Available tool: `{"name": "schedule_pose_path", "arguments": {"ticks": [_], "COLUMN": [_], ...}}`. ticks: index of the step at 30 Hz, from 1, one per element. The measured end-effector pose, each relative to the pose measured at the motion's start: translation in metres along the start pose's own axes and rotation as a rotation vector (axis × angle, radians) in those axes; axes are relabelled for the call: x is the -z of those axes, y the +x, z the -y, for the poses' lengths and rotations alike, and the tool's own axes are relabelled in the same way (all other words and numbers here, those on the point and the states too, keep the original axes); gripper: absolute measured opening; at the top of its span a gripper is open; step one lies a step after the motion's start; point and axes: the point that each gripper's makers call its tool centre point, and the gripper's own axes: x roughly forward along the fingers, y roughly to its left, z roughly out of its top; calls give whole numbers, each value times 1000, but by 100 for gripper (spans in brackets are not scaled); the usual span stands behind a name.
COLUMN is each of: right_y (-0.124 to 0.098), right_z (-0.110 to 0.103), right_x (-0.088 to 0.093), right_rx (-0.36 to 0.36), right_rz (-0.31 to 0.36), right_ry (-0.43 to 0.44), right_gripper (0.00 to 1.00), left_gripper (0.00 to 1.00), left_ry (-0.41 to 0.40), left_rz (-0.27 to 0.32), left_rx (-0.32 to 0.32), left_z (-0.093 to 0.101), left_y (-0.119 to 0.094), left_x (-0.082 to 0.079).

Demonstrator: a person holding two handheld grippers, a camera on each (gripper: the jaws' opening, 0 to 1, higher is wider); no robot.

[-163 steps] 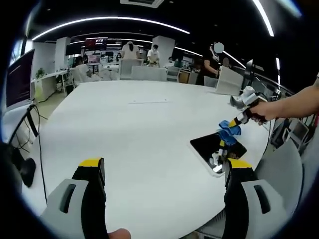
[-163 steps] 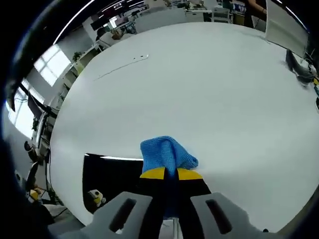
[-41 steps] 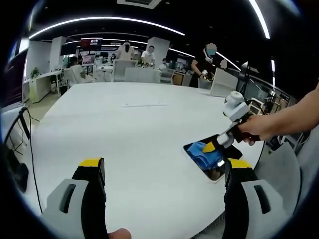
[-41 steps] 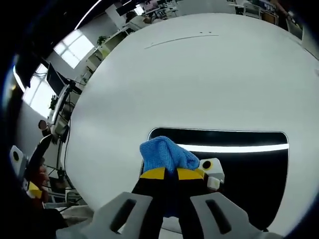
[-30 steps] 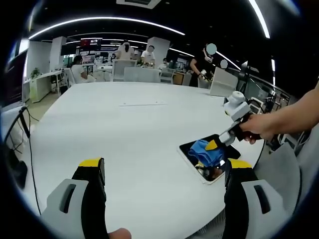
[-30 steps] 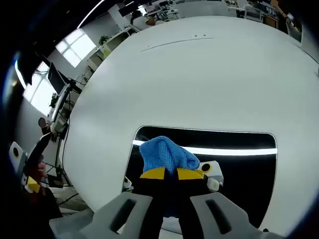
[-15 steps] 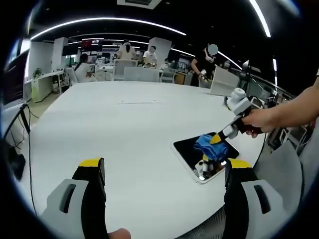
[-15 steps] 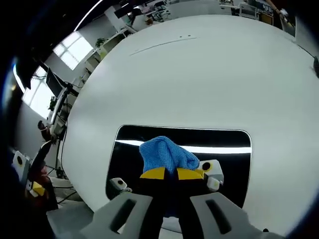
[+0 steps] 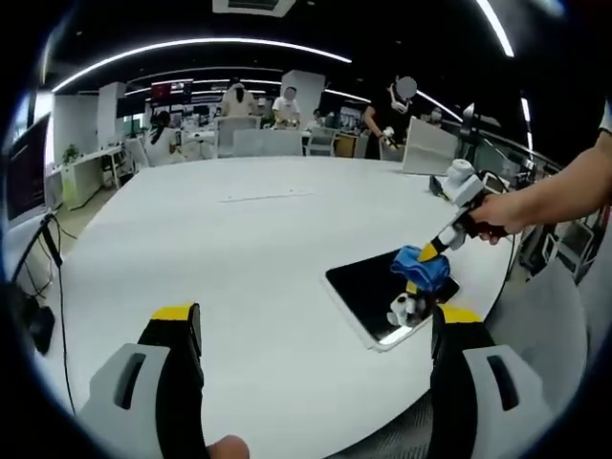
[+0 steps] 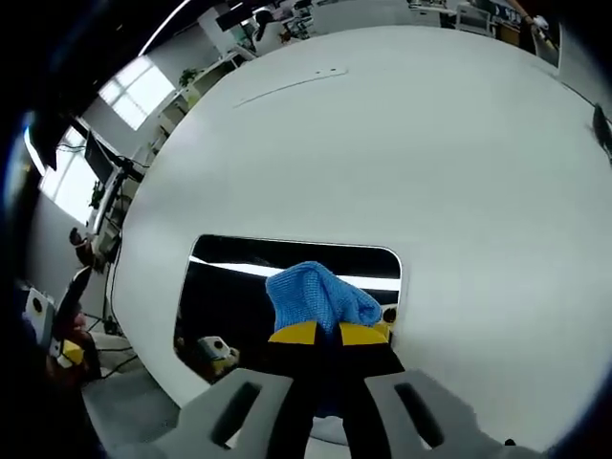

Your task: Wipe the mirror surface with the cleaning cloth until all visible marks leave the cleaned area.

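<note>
Cloth (image 10: 319,298), blue and bunched, clamped in the right tongs (image 10: 318,337), jaws pressed together on it with the yellow tips nearly touching. In the right gripper view, pressed on the mirror (image 10: 239,296) near its 3 o'clock end, just inside the rounded corner. Mirror dark, flat on the white bench (image 10: 402,172), lying by the bench edge at 7 o'clock of that view, with a bright strip of ceiling light reflected along its far side and a small reflection of gripper parts at its 8 o'clock corner.

In the left gripper view, mirror (image 9: 382,292) at 4 o'clock, close to the rounded bench (image 9: 239,249) edge; cloth (image 9: 421,270) on its far right part, under the right tongs (image 9: 432,251), held by a hand (image 9: 497,215) reaching in from 3 o'clock. Left tongs (image 9: 311,330) wide open, holding nothing, hovering over bare bench well apart from the mirror.

Beyond the bench at 12 o'clock: people (image 9: 287,107) among office desks, out of focus, under curved ceiling lights (image 9: 191,48).
</note>
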Motion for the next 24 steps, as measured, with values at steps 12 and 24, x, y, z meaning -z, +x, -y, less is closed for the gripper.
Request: {"name": "schedule_pose_path", "arguments": {"ticks": [12, 24], "right_y": [-10, -11], "right_z": [19, 26], "right_x": [4, 3], "right_rx": [44, 129], "right_rz": [9, 30], "right_ry": [31, 78], "right_gripper": [0, 0], "left_gripper": [99, 99], "left_ry": [3, 8], "left_rz": [-11, -20], "left_rx": [15, 98], "left_z": [4, -8], "left_y": [5, 12], "left_x": [5, 1]}}
